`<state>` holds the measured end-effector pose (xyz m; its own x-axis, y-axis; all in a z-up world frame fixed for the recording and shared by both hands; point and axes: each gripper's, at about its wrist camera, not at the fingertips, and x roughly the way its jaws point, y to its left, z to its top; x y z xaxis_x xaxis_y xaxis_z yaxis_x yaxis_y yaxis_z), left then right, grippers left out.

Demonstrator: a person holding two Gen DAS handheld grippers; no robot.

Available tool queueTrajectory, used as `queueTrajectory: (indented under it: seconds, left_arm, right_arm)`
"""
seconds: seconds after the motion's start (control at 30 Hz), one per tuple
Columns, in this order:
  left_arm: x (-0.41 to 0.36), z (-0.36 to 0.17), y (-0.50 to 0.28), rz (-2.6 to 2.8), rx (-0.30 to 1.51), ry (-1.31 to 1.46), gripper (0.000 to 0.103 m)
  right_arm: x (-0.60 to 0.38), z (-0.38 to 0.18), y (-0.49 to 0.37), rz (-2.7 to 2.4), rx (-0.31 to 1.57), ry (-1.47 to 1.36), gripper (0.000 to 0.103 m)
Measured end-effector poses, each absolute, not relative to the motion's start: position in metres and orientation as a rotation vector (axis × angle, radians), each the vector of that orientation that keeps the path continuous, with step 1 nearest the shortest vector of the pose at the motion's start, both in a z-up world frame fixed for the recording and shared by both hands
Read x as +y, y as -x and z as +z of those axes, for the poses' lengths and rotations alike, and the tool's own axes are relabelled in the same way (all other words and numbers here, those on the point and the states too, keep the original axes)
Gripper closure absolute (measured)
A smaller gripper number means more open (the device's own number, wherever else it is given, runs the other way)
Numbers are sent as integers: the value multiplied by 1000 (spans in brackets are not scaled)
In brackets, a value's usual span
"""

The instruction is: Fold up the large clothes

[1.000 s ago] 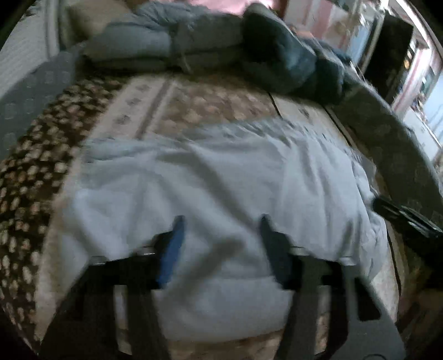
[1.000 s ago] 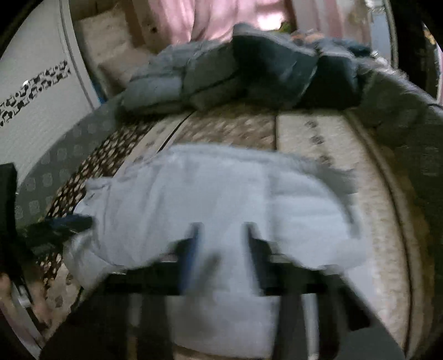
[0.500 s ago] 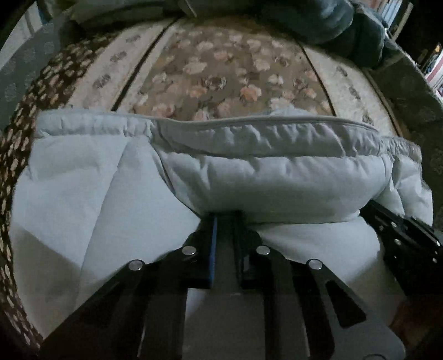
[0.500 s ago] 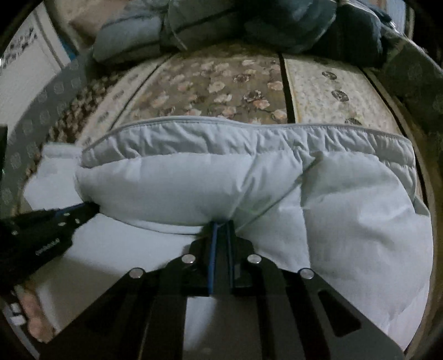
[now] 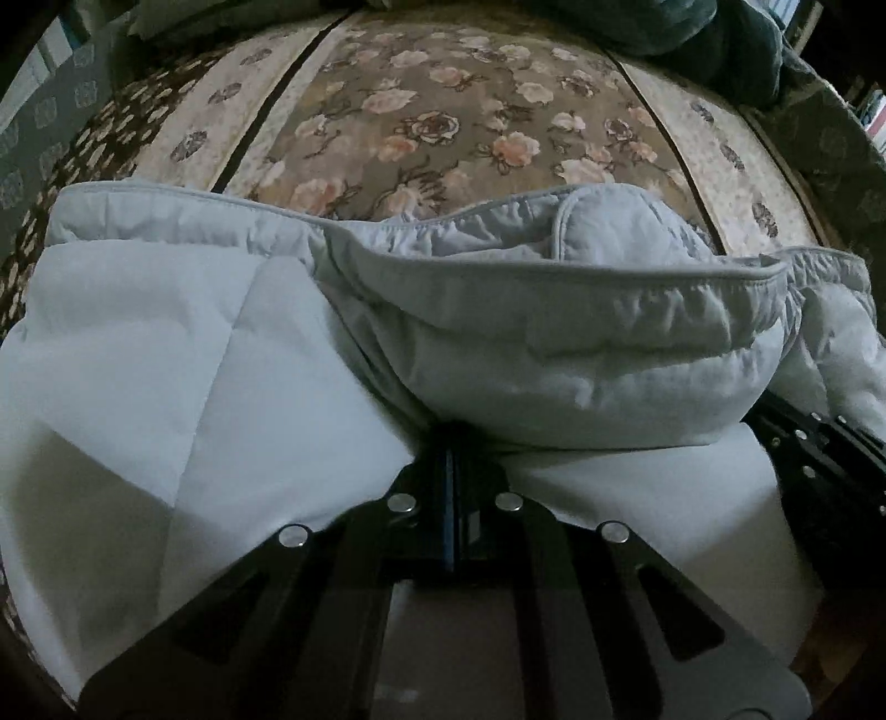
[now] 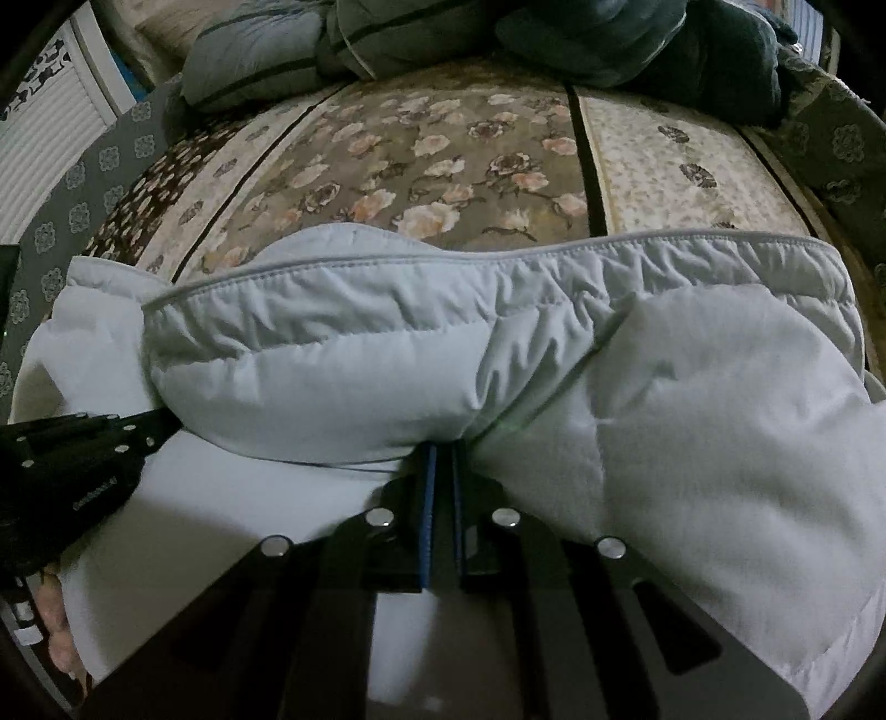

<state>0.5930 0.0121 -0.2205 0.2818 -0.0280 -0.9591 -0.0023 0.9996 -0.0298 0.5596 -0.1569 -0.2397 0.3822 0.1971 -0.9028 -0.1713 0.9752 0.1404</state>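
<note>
A pale blue padded garment (image 5: 554, 354) lies across the near part of a floral bed, its piped hem bunched into a raised fold. In the left wrist view my left gripper (image 5: 451, 437) points steeply down, its jaws closing tight on a pinch of that fold. My right gripper (image 6: 443, 451) is shut on the same garment (image 6: 332, 376) further to the right. Each gripper shows in the other's view: the right one (image 5: 819, 459) at the right edge, the left one (image 6: 83, 454) at the left edge. The fabric hides both pairs of fingertips.
The floral bedspread (image 5: 443, 127) stretches away beyond the garment. Dark blue-grey bedding and clothes (image 6: 609, 39) are piled at the far end. A white slatted panel (image 6: 50, 138) stands on the left. A person's fingers (image 6: 55, 620) show at the lower left.
Both grippers came down onto the garment and went from open to shut on its fabric. The flat garment now bulges into a raised fold in front of the jaws.
</note>
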Motion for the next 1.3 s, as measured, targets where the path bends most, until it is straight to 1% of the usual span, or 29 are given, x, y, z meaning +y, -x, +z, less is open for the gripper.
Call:
queueTrajectory:
  seconds: [0.17,0.57,0.73,0.8,0.83,0.93,1.07,1.2,1.3]
  left_arm:
    - [10,-224,-595,-5,1284,-10,100]
    - [9,-236,-607,6,1275,-14,100]
    - [8,-233,-606,11,1273,-19,100]
    - [9,-219,-593,-11,1245,-24,101]
    - [12,-210,-582,-29,1224,-8,101]
    - [24,-185,-546,-58,1156,29,101]
    - [56,-155,-480,-99,1071,99,101]
    - [99,-140,-436,-48,996,64,101]
    - [133,-152,-434,-15,1013,115,101]
  right_arm:
    - [-151,-243,-563,227,1169,14,100]
    - [-150,-256,-576,244,1162,-25,102]
    - [-150,-250,-571,251,1140,-19,102]
    - [-157,-238,-560,274,1128,-41,101]
    - [-160,-227,-551,280,1115,-44,98]
    - [-172,-186,-499,303,966,-65,94]
    - [-201,-154,-433,277,885,-51,94]
    - [-245,-153,-405,161,893,-23,93]
    - [-268,-174,-409,118,962,-14,93]
